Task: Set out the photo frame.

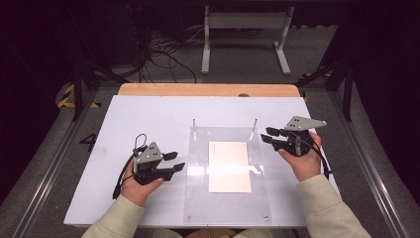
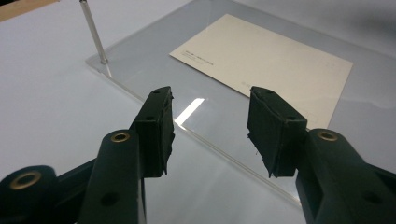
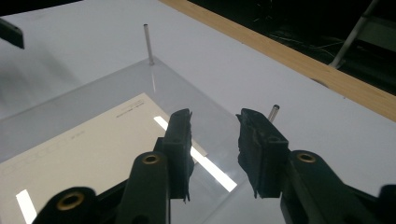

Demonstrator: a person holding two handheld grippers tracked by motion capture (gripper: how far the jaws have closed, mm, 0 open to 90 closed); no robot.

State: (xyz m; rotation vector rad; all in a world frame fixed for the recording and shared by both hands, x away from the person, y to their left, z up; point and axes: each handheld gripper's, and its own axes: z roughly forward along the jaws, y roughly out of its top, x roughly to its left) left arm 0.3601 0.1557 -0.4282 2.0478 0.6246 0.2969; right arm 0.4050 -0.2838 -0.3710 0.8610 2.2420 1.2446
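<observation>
A white counter (image 1: 148,119) carries a clear plate (image 1: 198,198) lying flat at its middle, with a cream card (image 1: 229,166) on it. Faint print runs along one edge of the card, too small to read. Two thin metal pins (image 1: 194,125) stand upright at the plate's far corners.

The left gripper (image 1: 174,163) sits in the person's left hand (image 1: 136,186), just left of the plate and pointing toward it. From the left gripper view its jaws stand apart with nothing between them, hovering over the plate's near edge, the card beyond them.

The right gripper (image 1: 269,135) is in the right hand (image 1: 304,161) at the plate's right side, near the far right pin, aimed leftward. In the right gripper view its jaws are also parted and hold nothing; they hang above the plate's corner, with one pin (image 3: 273,112) just behind the right jaw and the other pin (image 3: 148,44) well beyond.

A wooden strip (image 1: 208,89) edges the counter's far side.
</observation>
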